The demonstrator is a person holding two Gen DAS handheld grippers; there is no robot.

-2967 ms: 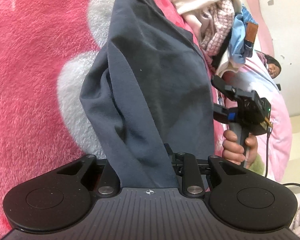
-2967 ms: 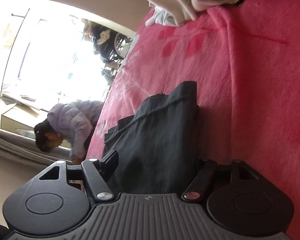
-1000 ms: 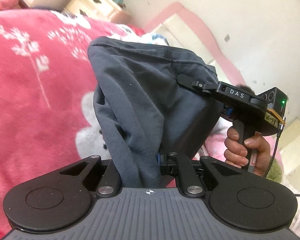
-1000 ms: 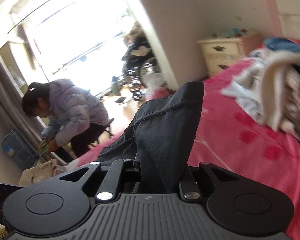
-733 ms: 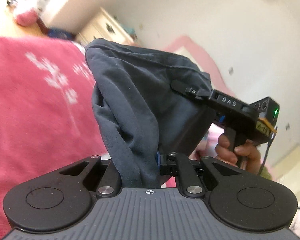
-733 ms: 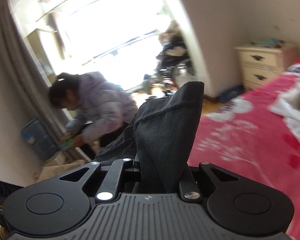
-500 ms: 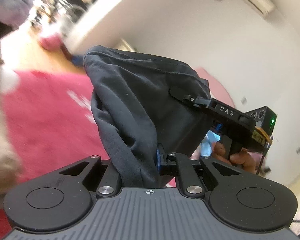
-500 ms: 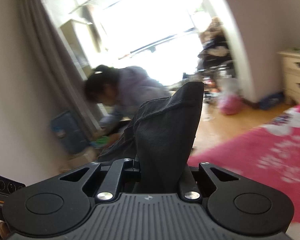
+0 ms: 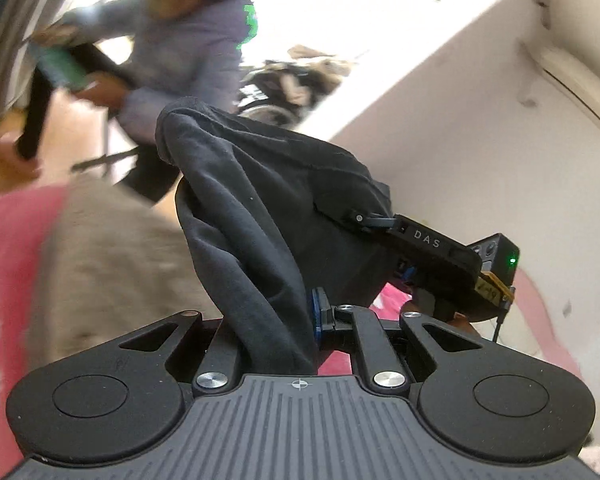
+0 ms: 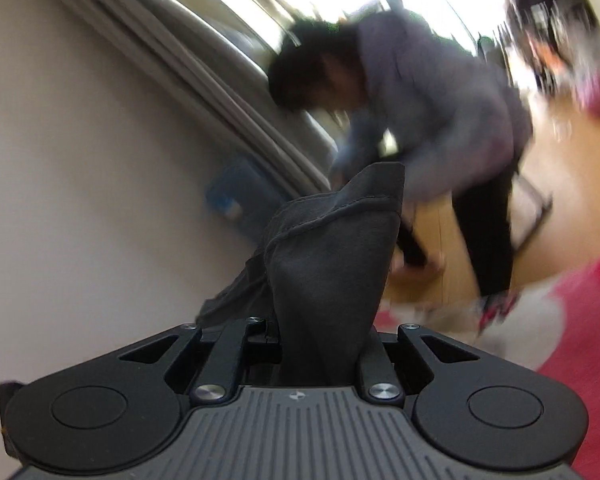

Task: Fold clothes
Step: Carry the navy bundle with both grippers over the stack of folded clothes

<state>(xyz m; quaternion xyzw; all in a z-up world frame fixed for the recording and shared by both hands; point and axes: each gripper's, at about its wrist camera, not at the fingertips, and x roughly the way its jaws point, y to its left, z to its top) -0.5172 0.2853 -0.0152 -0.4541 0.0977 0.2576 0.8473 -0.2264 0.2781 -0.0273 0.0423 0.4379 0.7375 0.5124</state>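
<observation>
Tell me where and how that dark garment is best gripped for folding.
Grip the dark garment at its stitched hem edge, one corner per gripper, coming in from the open edge with the jaws across the seam. That is how it is held now: the left gripper and the right gripper are each shut on bunched cloth below the hem, and the fabric between them hangs slack.

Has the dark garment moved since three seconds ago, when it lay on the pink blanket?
Yes. The dark garment is lifted off the pink blanket, pinched by the left gripper and right gripper, and now swung toward the room's floor and window side.
</observation>
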